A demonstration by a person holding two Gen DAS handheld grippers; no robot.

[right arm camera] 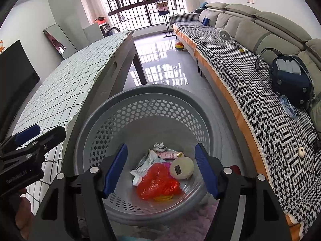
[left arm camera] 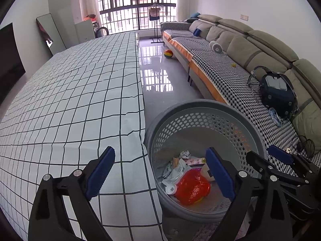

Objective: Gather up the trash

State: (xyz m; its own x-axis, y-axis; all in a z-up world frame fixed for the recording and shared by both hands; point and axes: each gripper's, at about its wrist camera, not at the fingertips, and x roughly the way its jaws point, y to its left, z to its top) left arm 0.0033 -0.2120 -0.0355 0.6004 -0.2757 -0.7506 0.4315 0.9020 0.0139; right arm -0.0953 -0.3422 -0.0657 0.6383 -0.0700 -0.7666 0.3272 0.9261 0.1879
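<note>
Beside the checked-cloth table (left arm camera: 70, 100), at its 3 o'clock edge, the grey perforated basket (right arm camera: 140, 108) holds the trash: red plastic bag (right arm camera: 158, 182), wrappers. Left gripper (left arm camera: 160, 172) and right gripper (right arm camera: 161, 168) both gape empty above, apparently for dropping.

Grey sofa (left arm camera: 236, 40), glossy floor (left arm camera: 160, 80), barred window (left arm camera: 136, 6)
</note>
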